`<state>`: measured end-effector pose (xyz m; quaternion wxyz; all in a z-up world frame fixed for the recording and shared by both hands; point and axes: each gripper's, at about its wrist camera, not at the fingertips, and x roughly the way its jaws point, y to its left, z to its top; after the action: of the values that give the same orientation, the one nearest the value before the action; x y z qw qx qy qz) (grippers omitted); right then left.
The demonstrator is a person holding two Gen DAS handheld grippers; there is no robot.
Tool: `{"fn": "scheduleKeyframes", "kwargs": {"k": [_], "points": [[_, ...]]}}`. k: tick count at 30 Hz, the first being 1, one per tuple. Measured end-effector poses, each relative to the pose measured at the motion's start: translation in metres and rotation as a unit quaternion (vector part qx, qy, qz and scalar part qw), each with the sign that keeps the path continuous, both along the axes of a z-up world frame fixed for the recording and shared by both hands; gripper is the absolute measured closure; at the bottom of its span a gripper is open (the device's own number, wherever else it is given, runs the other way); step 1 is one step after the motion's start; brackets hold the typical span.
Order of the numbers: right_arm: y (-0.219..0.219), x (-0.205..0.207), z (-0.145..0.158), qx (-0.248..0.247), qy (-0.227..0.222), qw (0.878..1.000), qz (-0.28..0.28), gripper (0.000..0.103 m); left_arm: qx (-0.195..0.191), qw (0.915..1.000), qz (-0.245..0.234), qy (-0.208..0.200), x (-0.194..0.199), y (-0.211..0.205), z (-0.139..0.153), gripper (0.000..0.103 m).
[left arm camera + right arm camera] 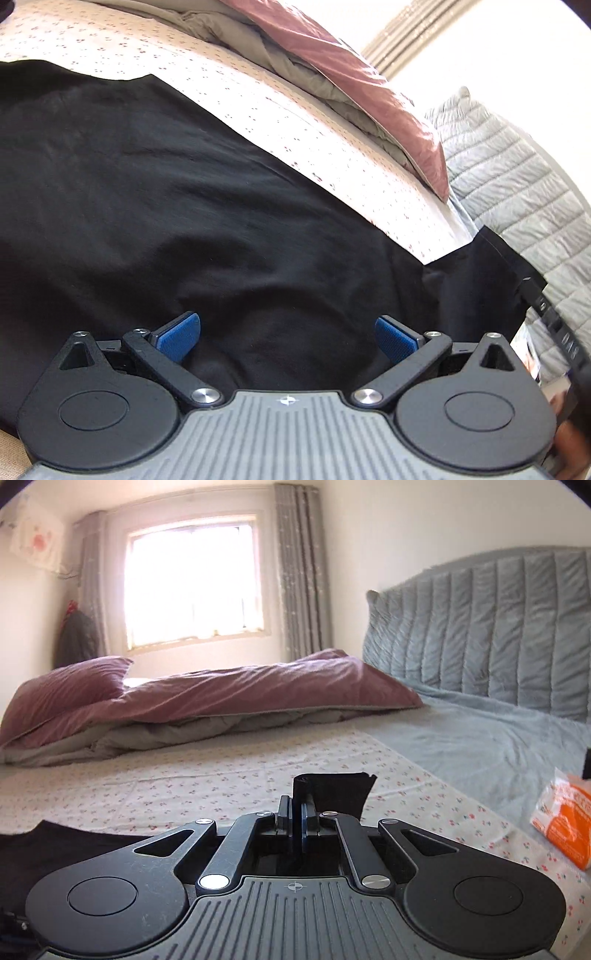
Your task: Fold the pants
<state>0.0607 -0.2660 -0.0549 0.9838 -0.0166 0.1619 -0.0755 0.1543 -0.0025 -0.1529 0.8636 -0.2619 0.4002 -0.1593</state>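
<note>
Black pants [166, 192] lie spread over the flowered bed sheet [295, 122], filling most of the left wrist view. My left gripper [288, 338] hovers just above the cloth, jaws wide apart, blue pads [179, 336] bare, nothing between them. In the right wrist view my right gripper [298, 812] is shut on a corner of the black pants [332, 790], which sticks up past the fingertips, lifted above the sheet [184, 786]. More of the black cloth [55, 845] lies at the lower left of that view.
A folded mauve and grey duvet [221, 705] with a pillow [62, 686] lies along the far side of the bed. A grey padded headboard [498, 627] stands at the right. An orange and white packet [565, 823] rests on the grey blanket [480, 746]. A window [192, 583] is behind.
</note>
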Motion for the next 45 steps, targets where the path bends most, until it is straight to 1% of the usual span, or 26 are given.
{"fn": "scheduleKeyframes", "kwargs": {"k": [1,2,4,6,8,9,12,15,18,21,24,27,29,30,31,32,33,34,35,36,39,40,41,42,43,45], "points": [[0.022,0.001,-0.005,-0.024,0.006,0.999,0.037,0.098,-0.010,0.9999,0.010,-0.002,0.000,0.005,0.000,0.011],[0.049,0.003,-0.013,-0.042,0.024,0.996,0.082,0.098,-0.015,0.9997,0.020,-0.005,0.000,0.009,0.000,0.011],[0.090,0.002,-0.033,-0.076,0.060,0.984,0.148,0.098,-0.023,0.9989,0.039,-0.008,0.000,0.016,0.000,0.011],[0.129,-0.004,-0.056,-0.129,0.086,0.968,0.196,0.098,-0.029,0.9980,0.055,-0.007,0.001,0.022,0.002,0.011],[0.152,-0.010,-0.069,-0.151,0.103,0.956,0.228,0.098,-0.034,0.9978,0.056,-0.003,0.000,0.027,0.003,0.011],[0.160,-0.013,-0.074,-0.157,0.107,0.953,0.237,0.098,-0.036,0.9978,0.055,-0.002,0.000,0.027,0.003,0.011],[0.168,-0.015,-0.081,-0.179,0.107,0.949,0.238,0.098,-0.035,0.9979,0.054,-0.002,-0.001,0.024,0.005,0.011],[0.161,-0.012,-0.077,-0.172,0.104,0.952,0.229,0.098,-0.037,0.9982,0.048,-0.001,0.001,0.020,0.005,0.011],[0.152,-0.008,-0.070,-0.152,0.099,0.959,0.219,0.097,-0.062,0.9975,0.033,0.008,0.004,0.018,0.004,0.011],[0.150,-0.009,-0.065,-0.140,0.094,0.960,0.222,0.098,-0.088,0.9958,0.016,0.019,0.007,0.016,0.003,0.011],[0.154,-0.012,-0.062,-0.137,0.091,0.961,0.224,0.098,-0.091,0.9957,0.001,0.015,0.005,0.011,0.005,0.015],[0.157,-0.022,-0.061,-0.146,0.076,0.961,0.223,0.098,-0.085,0.9963,-0.013,0.008,0.008,0.007,0.008,0.017],[0.162,-0.028,-0.060,-0.160,0.066,0.958,0.227,0.098,-0.091,0.9954,-0.024,0.016,0.016,0.003,0.006,0.022],[0.165,-0.031,-0.060,-0.165,0.063,0.957,0.230,0.098,-0.093,0.9949,-0.029,0.026,0.021,0.001,0.005,0.022],[0.168,-0.034,-0.060,-0.169,0.062,0.956,0.233,0.098,-0.092,0.9944,-0.034,0.040,0.028,-0.001,0.003,0.025],[0.171,-0.035,-0.061,-0.172,0.063,0.954,0.236,0.098,-0.086,0.9939,-0.037,0.059,0.035,0.000,0.000,0.032],[0.173,-0.037,-0.062,-0.176,0.063,0.953,0.238,0.098,-0.080,0.9935,-0.037,0.072,0.041,-0.001,-0.001,0.035],[0.175,-0.038,-0.064,-0.180,0.064,0.952,0.240,0.098,-0.073,0.9932,-0.033,0.084,0.045,0.001,-0.002,0.041],[0.178,-0.039,-0.065,-0.187,0.064,0.950,0.242,0.098,-0.071,0.9935,-0.030,0.084,0.050,0.001,0.000,0.045],[0.180,-0.039,-0.067,-0.193,0.063,0.949,0.243,0.098,-0.067,0.9938,-0.030,0.084,0.054,0.001,0.001,0.046],[0.184,-0.036,-0.067,-0.190,0.062,0.948,0.246,0.098,-0.037,0.9946,-0.043,0.087,0.065,-0.004,0.002,0.052],[0.184,-0.036,-0.066,-0.187,0.060,0.949,0.246,0.098,-0.025,0.9948,-0.049,0.087,0.067,-0.006,0.001,0.058],[0.185,-0.032,-0.066,-0.185,0.059,0.950,0.246,0.098,-0.014,0.9952,-0.050,0.083,0.069,-0.006,0.001,0.070],[0.185,-0.029,-0.065,-0.185,0.057,0.950,0.246,0.098,-0.004,0.9958,-0.048,0.078,0.069,-0.005,0.001,0.079],[0.188,-0.029,-0.065,-0.187,0.055,0.949,0.247,0.098,0.004,0.9962,-0.047,0.073,0.068,-0.003,0.000,0.102],[0.192,-0.029,-0.067,-0.197,0.053,0.947,0.248,0.098,0.004,0.9961,-0.041,0.078,0.067,0.003,-0.005,0.103]]}}
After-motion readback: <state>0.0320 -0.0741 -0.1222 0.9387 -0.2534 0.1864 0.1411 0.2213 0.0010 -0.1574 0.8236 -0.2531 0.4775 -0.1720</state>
